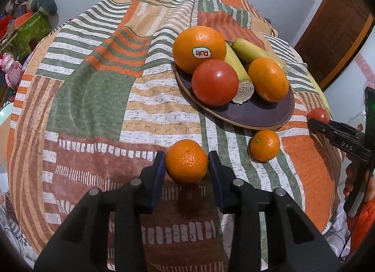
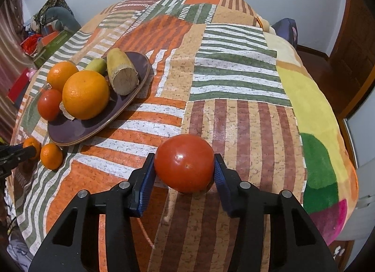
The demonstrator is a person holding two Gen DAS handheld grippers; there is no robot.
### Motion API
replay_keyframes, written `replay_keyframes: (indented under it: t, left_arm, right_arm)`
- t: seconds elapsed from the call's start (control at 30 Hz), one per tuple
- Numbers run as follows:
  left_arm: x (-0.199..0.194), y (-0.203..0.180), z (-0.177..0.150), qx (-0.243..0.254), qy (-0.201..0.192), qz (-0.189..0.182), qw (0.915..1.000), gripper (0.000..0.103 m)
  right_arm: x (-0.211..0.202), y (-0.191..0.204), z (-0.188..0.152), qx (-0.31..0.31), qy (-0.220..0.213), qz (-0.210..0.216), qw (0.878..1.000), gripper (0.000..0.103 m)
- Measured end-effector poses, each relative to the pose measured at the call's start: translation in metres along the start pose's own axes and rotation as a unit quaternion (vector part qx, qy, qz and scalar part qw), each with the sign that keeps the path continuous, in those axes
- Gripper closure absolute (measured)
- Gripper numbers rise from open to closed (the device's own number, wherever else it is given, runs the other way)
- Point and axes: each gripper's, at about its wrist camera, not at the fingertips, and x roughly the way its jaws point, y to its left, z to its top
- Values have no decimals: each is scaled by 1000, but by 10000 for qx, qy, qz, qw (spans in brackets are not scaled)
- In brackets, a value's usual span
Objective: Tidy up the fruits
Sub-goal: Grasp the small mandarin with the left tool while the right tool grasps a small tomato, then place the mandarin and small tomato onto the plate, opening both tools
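My left gripper point(image 1: 186, 161) is shut on a small mandarin point(image 1: 186, 161), held just above the patterned cloth. My right gripper point(image 2: 184, 166) is shut on a red tomato point(image 2: 184, 162), also seen at the right edge of the left wrist view point(image 1: 318, 115). A dark purple plate point(image 1: 262, 112) holds a large Dole orange point(image 1: 199, 47), a tomato point(image 1: 214, 82), a smaller orange point(image 1: 268, 79) and cut yellow-green pieces point(image 1: 243, 77). A second mandarin point(image 1: 264, 145) lies on the cloth just in front of the plate. The plate point(image 2: 70, 131) also shows in the right wrist view.
The table is covered with a striped orange, green and white cloth point(image 1: 93, 98). Boxes and toys point(image 1: 23, 30) crowd the floor beyond its left edge. A wooden door point(image 1: 339, 30) stands at the back right. A yellow blanket point(image 2: 311, 112) covers the table's right side.
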Motion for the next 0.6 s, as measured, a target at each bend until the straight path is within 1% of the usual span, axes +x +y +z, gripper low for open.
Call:
replay_keyframes:
  t: [0.13, 0.3, 0.47, 0.6]
  left_arm:
    - [-5, 4, 7, -41, -96, 29, 9999, 66]
    - [-18, 5, 21, -26, -331, 45, 9994, 66]
    - [-32, -4, 40, 93, -619, -2, 9980, 66]
    - [-38, -16, 53, 199, -768, -96, 9968, 66]
  right_arm:
    - [-5, 2, 3, -12, -90, 49, 9999, 59]
    - [-17, 8, 15, -99, -309, 102, 9994, 59]
    - [-26, 17, 32, -248, -549, 164, 9981, 59]
    - [-30, 29, 44, -368, -720, 264, 9964, 59]
